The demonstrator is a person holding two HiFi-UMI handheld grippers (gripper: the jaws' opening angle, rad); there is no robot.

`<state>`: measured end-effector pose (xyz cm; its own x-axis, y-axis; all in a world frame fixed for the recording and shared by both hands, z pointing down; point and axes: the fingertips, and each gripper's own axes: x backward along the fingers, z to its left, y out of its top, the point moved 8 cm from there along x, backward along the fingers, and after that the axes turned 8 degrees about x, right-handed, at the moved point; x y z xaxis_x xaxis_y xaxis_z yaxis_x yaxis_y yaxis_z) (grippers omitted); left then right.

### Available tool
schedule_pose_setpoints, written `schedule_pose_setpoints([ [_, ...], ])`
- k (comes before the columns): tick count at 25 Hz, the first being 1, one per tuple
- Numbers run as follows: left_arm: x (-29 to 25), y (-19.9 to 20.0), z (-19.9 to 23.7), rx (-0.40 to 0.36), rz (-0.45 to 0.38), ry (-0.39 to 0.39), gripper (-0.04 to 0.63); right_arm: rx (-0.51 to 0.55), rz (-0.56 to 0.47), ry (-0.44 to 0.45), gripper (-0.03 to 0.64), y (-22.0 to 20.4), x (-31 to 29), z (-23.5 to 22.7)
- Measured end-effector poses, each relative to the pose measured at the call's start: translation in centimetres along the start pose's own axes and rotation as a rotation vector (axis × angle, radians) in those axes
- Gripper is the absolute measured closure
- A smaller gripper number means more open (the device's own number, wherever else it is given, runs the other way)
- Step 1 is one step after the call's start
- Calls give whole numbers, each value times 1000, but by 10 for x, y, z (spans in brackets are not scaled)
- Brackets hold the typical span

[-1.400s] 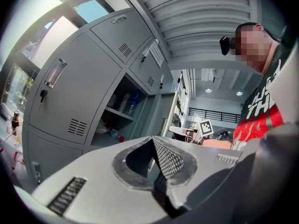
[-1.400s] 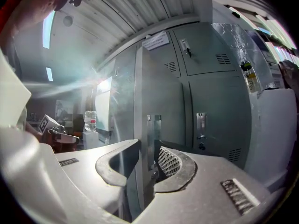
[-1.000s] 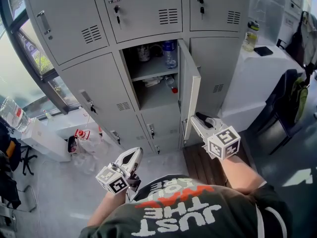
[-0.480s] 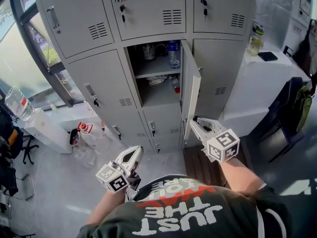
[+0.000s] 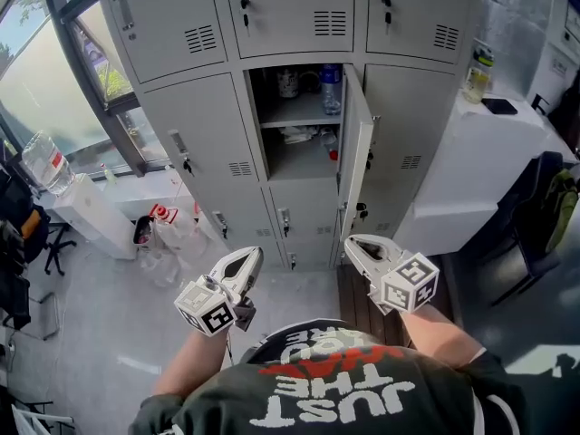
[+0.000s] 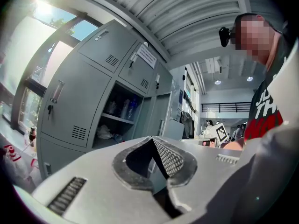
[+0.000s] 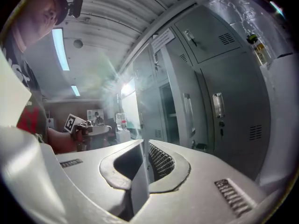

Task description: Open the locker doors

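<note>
Right gripper (image 5: pixel 352 242) jaws have just been closing to an empty slit; left gripper (image 5: pixel 253 255) jaws are meeting, empty. Head view alone is showing both clear of door (image 5: pixel 355 152).

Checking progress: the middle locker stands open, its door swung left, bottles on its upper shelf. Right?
No: the head view shows its door swung right. The middle locker does stand open, bottles on its upper shelf.
</note>
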<state>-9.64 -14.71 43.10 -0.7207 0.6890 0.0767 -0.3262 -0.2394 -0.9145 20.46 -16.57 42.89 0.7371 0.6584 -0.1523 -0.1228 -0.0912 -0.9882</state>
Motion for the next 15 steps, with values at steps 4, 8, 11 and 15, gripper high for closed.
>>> schedule_pose_setpoints([
  [4,8,-10,-12,-2,7,-17,594,-3,6,25,561,-8,5,15],
  [8,12,-17,-17,61,8,-23,594,-6,1,28,561,-11,12,20],
  [11,16,-18,-20,64,14,-15,594,-17,-6,14,561,-14,17,19],
  [15,21,-15,-20,67,23,-16,594,-24,-8,-1,561,-15,18,19],
])
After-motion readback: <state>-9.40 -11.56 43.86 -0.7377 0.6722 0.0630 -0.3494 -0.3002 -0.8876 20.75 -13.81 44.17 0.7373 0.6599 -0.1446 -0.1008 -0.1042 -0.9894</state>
